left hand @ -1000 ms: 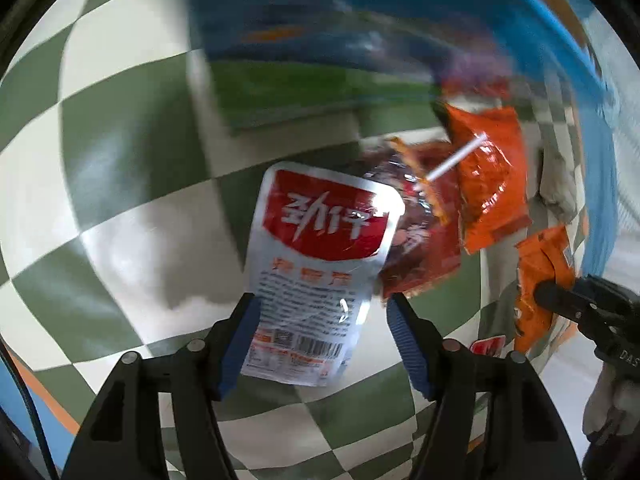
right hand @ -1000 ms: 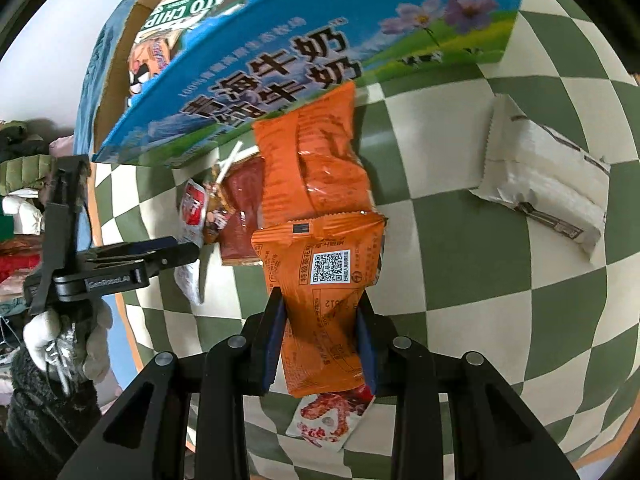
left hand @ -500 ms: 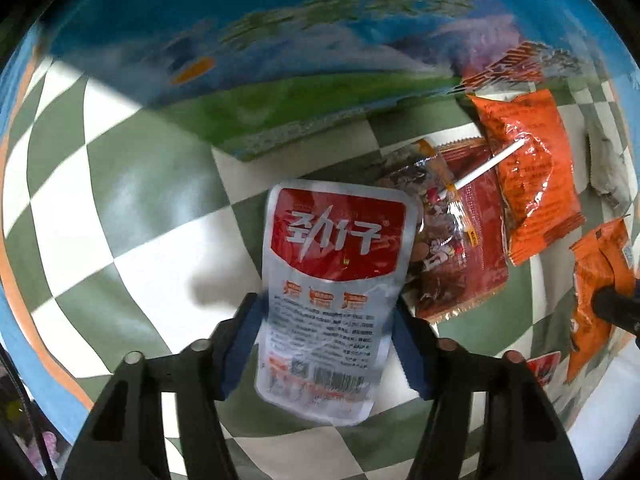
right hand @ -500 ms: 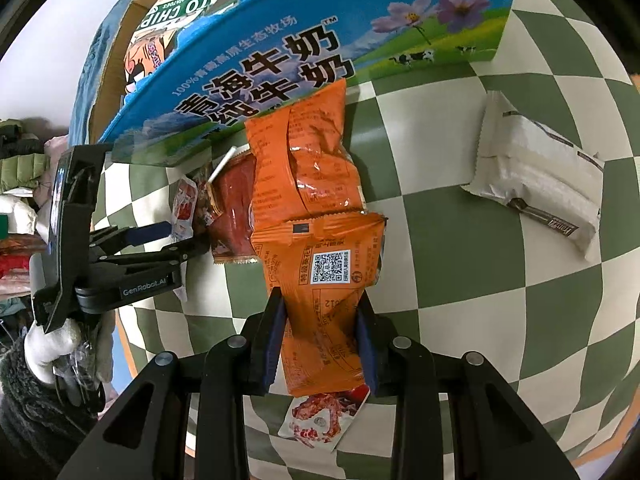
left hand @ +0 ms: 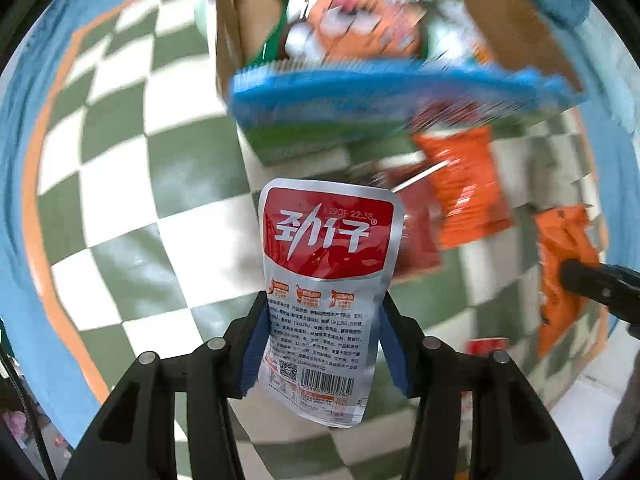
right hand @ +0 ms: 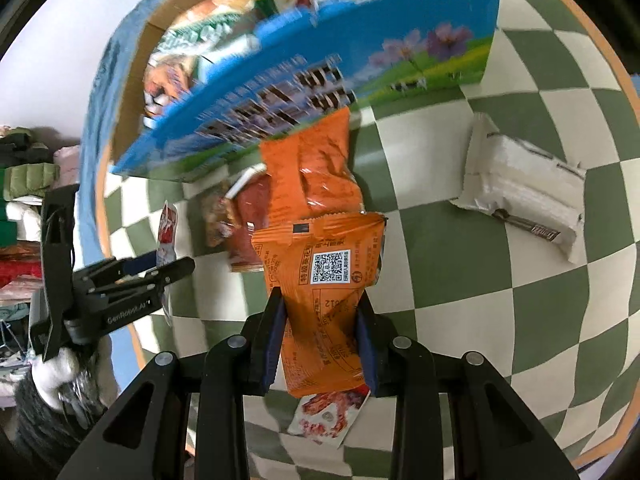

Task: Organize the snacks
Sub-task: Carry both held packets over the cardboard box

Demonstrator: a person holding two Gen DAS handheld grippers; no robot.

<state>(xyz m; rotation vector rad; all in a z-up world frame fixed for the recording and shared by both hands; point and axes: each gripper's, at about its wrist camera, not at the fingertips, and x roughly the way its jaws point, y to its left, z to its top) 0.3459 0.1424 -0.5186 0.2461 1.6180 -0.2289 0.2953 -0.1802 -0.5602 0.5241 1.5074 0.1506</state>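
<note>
In the left wrist view, the left gripper (left hand: pixel 324 344) clamps its blue-padded fingers (left hand: pixel 253 354) on the lower half of a glossy silver foil pouch with a red top panel and white characters (left hand: pixel 326 272). The pouch stands upright above the green-and-cream checkered tablecloth (left hand: pixel 120 184). Ahead, blurred, is the open blue-printed cardboard box (left hand: pixel 400 92), with crinkled packets inside.

In the right wrist view, the right gripper (right hand: pixel 322 340), narrowly set, grips a matte orange plastic snack packet with a QR code (right hand: pixel 324 280). Beyond it a second crinkled orange packet (right hand: pixel 316 176) lies against the box wall (right hand: pixel 360 80). A white rectangular wrapped bar (right hand: pixel 524 200) lies well apart, to the right. The left gripper (right hand: pixel 160 268) enters from the left, holding the silver pouch (right hand: pixel 167 232) edge-on
</note>
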